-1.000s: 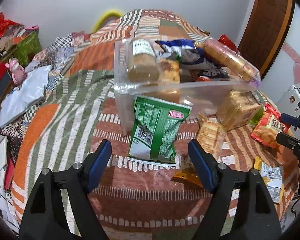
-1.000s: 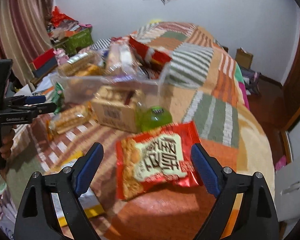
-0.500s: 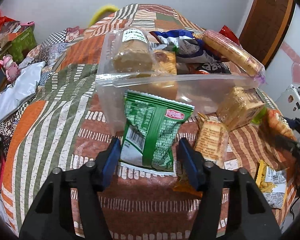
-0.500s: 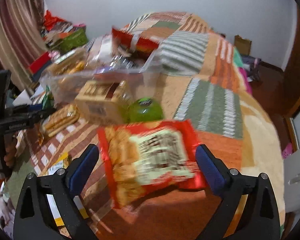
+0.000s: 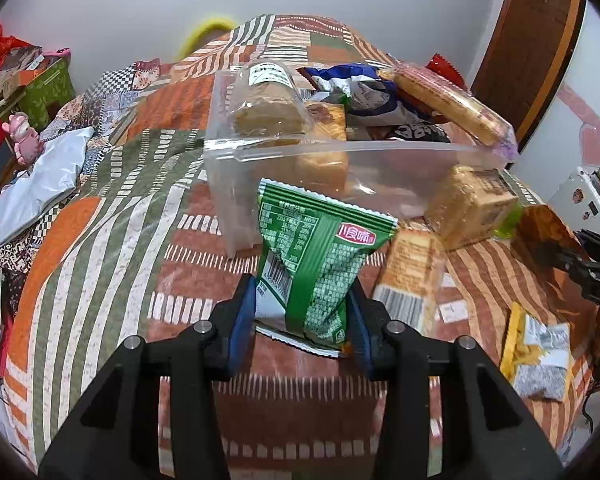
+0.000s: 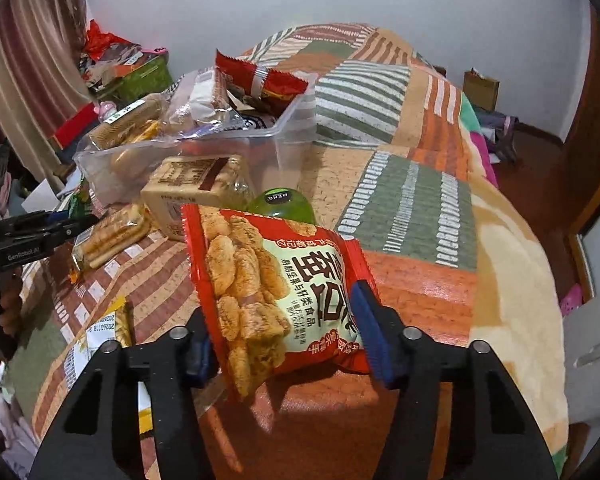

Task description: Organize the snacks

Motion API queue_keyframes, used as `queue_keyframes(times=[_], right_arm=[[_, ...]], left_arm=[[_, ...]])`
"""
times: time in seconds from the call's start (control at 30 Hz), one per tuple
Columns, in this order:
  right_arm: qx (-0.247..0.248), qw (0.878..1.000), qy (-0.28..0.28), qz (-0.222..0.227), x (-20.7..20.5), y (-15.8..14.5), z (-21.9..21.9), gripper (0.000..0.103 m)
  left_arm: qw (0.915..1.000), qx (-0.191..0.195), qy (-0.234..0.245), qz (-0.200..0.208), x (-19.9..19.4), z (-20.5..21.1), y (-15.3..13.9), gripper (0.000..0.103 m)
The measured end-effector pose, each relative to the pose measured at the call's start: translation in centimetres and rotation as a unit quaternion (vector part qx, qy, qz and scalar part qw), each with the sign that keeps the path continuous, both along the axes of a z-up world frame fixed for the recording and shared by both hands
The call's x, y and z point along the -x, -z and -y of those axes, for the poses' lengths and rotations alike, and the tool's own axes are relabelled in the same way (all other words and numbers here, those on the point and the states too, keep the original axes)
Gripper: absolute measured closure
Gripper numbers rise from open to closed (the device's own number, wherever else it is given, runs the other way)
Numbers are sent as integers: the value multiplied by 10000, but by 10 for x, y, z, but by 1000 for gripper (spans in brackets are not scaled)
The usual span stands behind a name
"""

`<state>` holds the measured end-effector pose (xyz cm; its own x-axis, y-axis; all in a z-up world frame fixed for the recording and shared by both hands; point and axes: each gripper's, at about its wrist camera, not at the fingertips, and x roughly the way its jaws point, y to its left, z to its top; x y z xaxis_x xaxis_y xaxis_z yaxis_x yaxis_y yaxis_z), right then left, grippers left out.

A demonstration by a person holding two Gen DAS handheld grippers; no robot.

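Note:
My left gripper is closing, and its blue pads pinch the lower end of a green snack bag, which stands tilted up in front of the clear plastic bin. My right gripper is closing too, and its pads squeeze a red snack bag whose top leans toward the bin. Several snack packs fill the bin. A box of crackers and a green round container rest just in front of it.
A cracker pack and a yellow packet lie on the striped patchwork bedspread between the two grippers. A person's hand holds the left gripper at the left edge. Clutter and boxes line the bed's left side.
Both grippers closed onto their bags: the left on the green bag, the right on the red one. Each bag now stands tilted up off the bedspread instead of lying flat.

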<state>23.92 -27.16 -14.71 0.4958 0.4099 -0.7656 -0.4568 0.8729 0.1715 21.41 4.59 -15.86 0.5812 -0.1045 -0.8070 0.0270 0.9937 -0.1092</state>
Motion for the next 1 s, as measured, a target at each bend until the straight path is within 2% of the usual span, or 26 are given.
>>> queue_keyframes(times=[0.13, 0.57, 0.77, 1.0], right_arm=[[-106, 9999, 11, 88, 5, -7, 1, 63], [-618, 9963, -24, 589, 13, -54, -1, 64], [-852, 9924, -170, 874, 11, -76, -14, 64], [-1042, 9885, -320, 1045, -3, -91, -32, 64]], left_arm=[[9999, -70, 6, 80, 12, -1, -6, 60], [9983, 46, -38, 585, 36, -3, -53, 60], [9967, 146, -9, 804, 28, 0, -75, 60], [9947, 195, 131, 1002, -3, 14, -96, 60]])
